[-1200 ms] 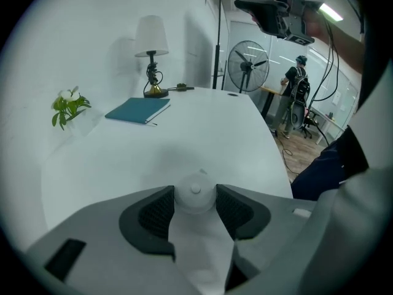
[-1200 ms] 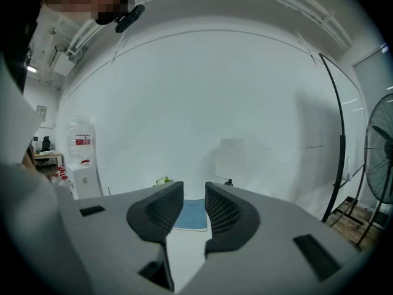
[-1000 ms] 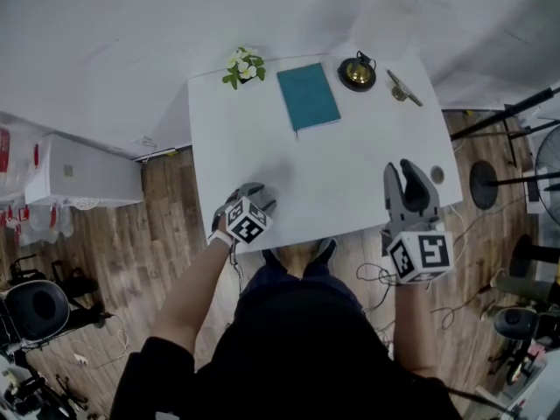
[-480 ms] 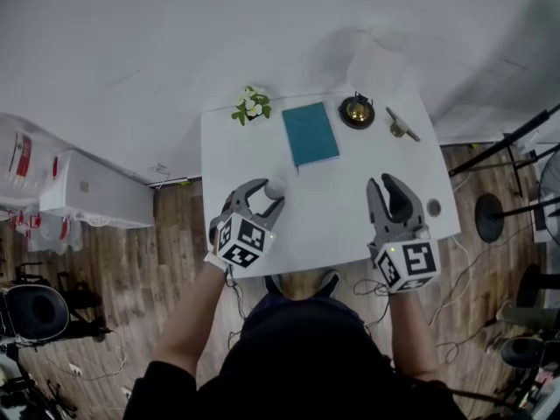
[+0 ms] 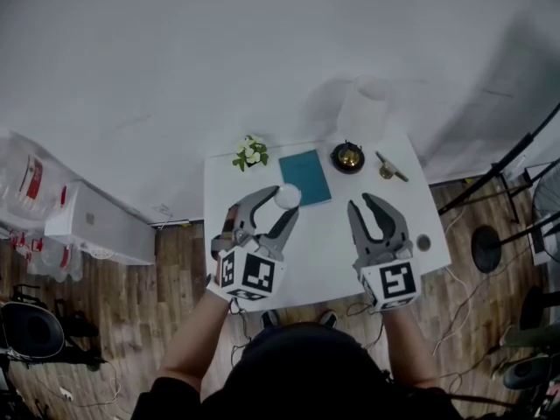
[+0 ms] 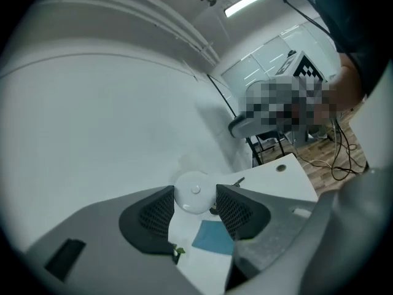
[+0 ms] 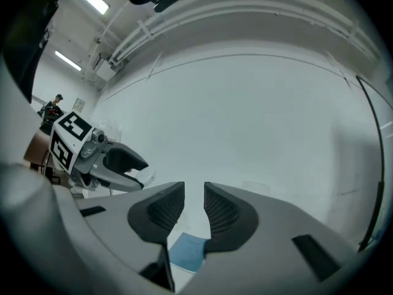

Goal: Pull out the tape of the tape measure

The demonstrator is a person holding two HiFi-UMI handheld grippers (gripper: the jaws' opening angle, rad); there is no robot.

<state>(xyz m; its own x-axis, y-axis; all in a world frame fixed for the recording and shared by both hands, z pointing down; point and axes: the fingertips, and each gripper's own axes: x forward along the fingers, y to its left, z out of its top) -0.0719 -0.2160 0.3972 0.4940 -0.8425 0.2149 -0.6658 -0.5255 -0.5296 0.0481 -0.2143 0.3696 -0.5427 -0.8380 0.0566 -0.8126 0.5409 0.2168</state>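
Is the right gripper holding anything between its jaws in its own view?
No, the right gripper has its jaws standing apart, and only the bare white wall shows through the gap between them.

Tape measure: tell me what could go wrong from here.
1. The left gripper pinches the round white tape measure only at its rim, well above the table; a tug could pop it out.
2. No tape tab shows, so the open right gripper may miss it.
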